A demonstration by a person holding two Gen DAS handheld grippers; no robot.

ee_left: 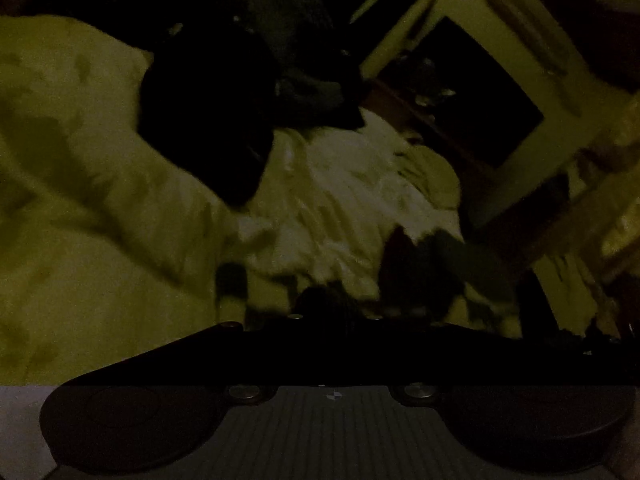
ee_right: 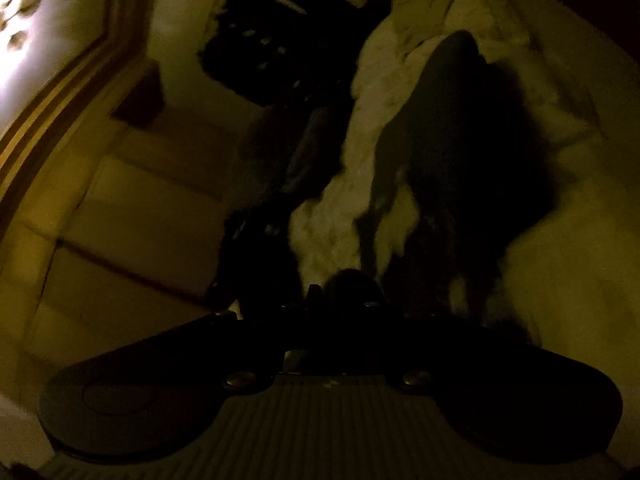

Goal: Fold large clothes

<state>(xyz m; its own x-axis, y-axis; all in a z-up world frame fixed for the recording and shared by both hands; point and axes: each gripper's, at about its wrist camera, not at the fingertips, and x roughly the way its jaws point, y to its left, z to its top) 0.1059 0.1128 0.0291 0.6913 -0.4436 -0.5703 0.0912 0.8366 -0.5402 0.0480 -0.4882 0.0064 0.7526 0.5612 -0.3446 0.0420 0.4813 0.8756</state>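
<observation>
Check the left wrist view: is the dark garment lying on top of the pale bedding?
Yes, the dark garment sprawls across the rumpled pale bedding, whose light fabric shows around it on the left and below.

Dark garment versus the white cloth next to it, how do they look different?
The dark garment is near black; the white cloth is bright. The dark garment shows no detail in this dim light, while the white cloth is visibly crumpled into many wrinkles. The dark garment appears to overlap the white cloth's edge. Both lie unfolded on the pale bedding.
</observation>
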